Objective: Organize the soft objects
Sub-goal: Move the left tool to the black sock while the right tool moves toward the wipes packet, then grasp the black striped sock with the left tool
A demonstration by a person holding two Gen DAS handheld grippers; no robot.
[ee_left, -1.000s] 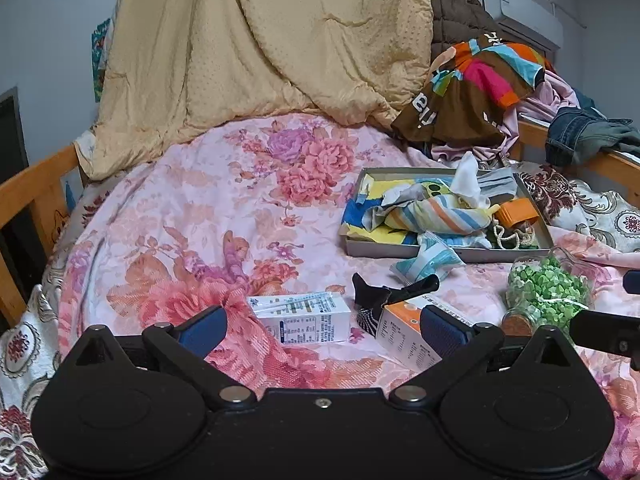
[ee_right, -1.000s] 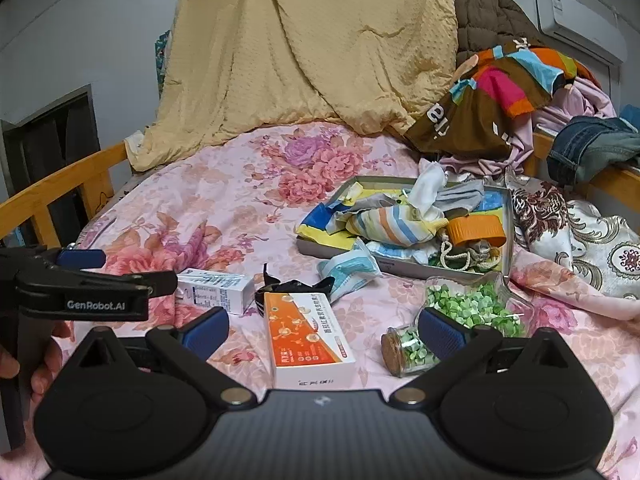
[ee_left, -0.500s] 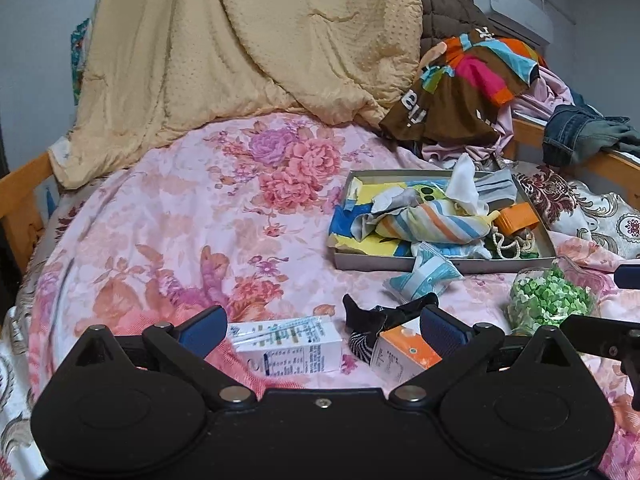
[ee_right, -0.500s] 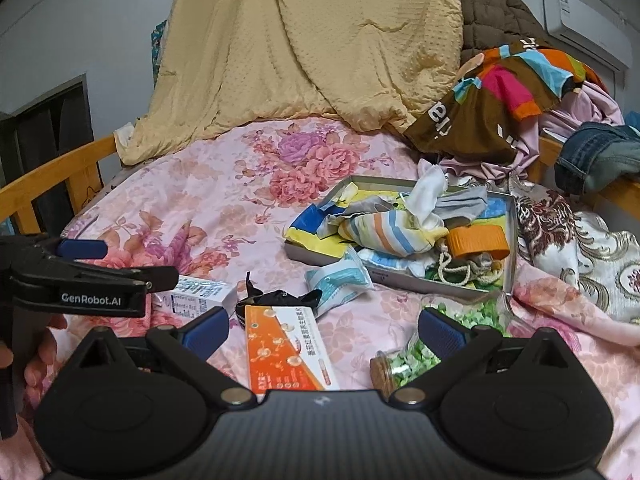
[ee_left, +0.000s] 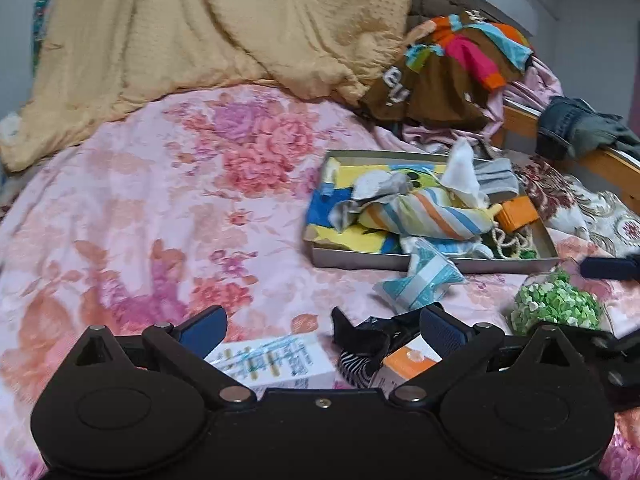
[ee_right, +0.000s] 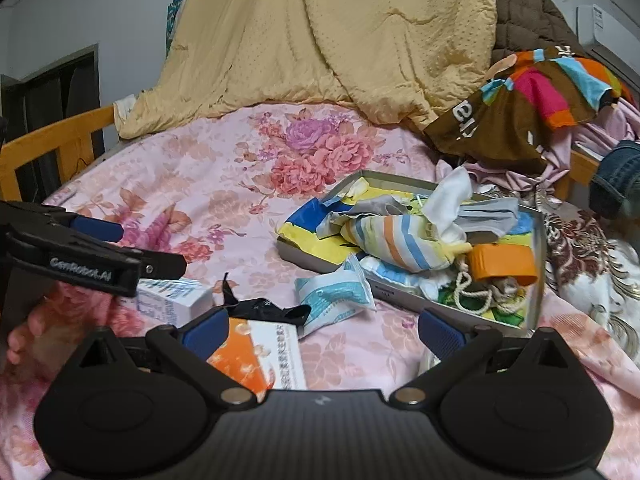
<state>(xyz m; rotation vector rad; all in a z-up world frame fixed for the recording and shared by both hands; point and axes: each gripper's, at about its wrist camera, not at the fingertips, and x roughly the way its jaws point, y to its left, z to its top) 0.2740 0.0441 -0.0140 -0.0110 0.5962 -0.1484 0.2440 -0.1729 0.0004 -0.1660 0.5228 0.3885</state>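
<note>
A grey tray (ee_left: 432,263) (ee_right: 404,294) on the floral bedspread holds a heap of soft items, among them a striped pouch (ee_left: 424,216) (ee_right: 396,240). A teal-and-white soft packet (ee_left: 422,278) (ee_right: 334,294) leans on the tray's front edge. A black-and-zebra cloth (ee_left: 360,350) (ee_right: 260,308) lies between the two boxes. My left gripper (ee_left: 322,330) is open and empty, just above the white box and the cloth. My right gripper (ee_right: 322,332) is open and empty, above the orange box.
A white box (ee_left: 272,362) (ee_right: 176,300) and an orange-and-white box (ee_left: 404,364) (ee_right: 256,356) lie on the bedspread. A jar of green beads (ee_left: 556,306) sits at the right. A yellow quilt (ee_left: 224,28) and piled clothes (ee_right: 532,96) fill the back.
Both grippers have moved forward and lower toward the boxes and the tray. The jar of green beads has dropped out of the right wrist view. Both stay open.
</note>
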